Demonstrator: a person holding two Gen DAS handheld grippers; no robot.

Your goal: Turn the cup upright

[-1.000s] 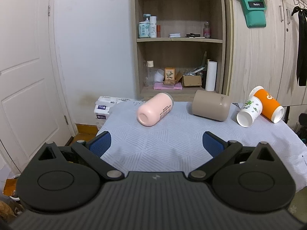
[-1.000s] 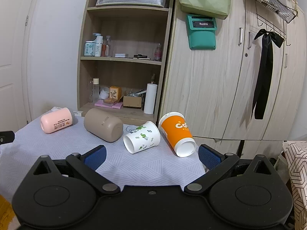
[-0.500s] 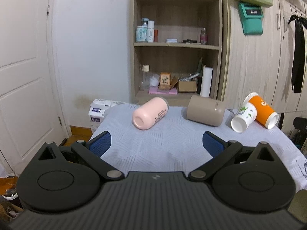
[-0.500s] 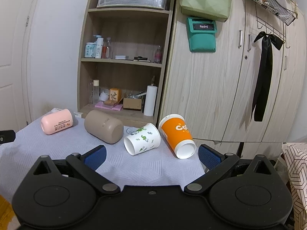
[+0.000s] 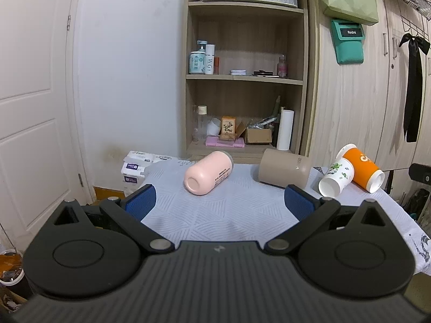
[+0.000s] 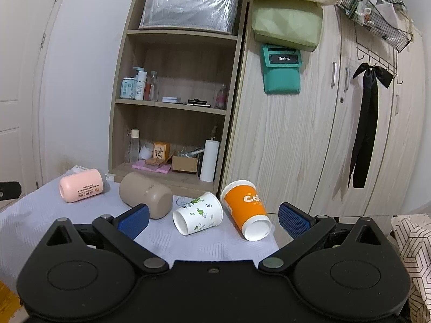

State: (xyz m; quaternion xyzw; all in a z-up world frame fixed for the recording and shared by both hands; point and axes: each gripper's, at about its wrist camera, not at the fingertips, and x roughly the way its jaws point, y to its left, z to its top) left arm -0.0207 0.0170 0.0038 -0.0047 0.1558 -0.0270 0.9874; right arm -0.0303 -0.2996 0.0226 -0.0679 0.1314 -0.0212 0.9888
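Observation:
Several cups lie on their sides on a table under a pale blue-grey cloth [image 5: 229, 212]. A pink cup [image 5: 207, 172] lies at the left, also in the right wrist view [image 6: 80, 185]. A beige cup [image 5: 284, 171] [image 6: 145, 195] lies beside it. A white cup with green leaves [image 5: 336, 179] [image 6: 198, 213] and an orange cup [image 5: 363, 170] [image 6: 246, 209] lie at the right, touching. My left gripper [image 5: 219, 202] is open and empty, short of the pink cup. My right gripper [image 6: 214, 219] is open and empty, short of the white and orange cups.
A wooden shelf unit [image 5: 245, 80] with bottles, boxes and a paper roll stands behind the table. Wooden wardrobe doors [image 6: 309, 134] stand at the right, a white door [image 5: 32, 107] at the left. Tissue packs [image 5: 134, 165] sit by the table's far left corner.
Both grippers have drawn back and risen a little, so the cups sit lower and smaller in view. The cups have not moved. Both grippers stay open.

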